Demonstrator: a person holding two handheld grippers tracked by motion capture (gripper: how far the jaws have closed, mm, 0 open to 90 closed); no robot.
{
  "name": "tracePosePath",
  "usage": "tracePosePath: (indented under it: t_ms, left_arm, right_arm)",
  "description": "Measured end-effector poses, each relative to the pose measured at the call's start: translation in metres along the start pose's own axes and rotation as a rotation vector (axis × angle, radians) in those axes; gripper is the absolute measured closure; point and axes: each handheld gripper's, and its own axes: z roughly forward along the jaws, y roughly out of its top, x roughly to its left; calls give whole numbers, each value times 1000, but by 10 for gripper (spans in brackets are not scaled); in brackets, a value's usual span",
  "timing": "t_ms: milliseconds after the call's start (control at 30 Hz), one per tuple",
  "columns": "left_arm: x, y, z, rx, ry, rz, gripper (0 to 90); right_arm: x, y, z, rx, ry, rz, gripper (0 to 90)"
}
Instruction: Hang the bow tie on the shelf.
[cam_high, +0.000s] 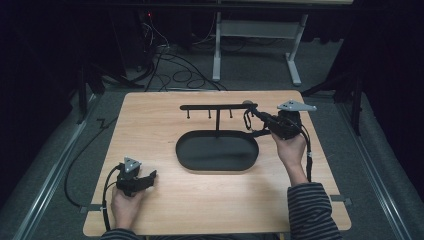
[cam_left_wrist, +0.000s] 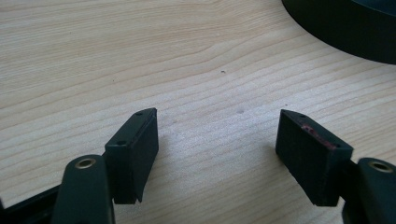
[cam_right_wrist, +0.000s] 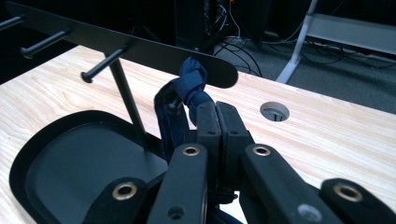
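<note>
Up by the black rack, the right claw pinches a dark blue knotted band; left claw gapes wide.

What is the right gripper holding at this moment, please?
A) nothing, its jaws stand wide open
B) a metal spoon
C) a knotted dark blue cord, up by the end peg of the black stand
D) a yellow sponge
C: in the right gripper view the right gripper has its jaws pressed together on the knotted dark blue cord, whose loop sits at the last peg under the crossbar of the black stand.
</note>
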Motion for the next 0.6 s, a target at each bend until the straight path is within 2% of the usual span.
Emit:
tracePosePath:
  t_ms: [400,600]
  left_arm:
    - [0,0,0,0,0,0,305]
    - [0,0,0,0,0,0,306]
  right_arm:
    - [-1,-3,7,28,-8,11,897]
    - [0,-2,6,21,-8,11,852]
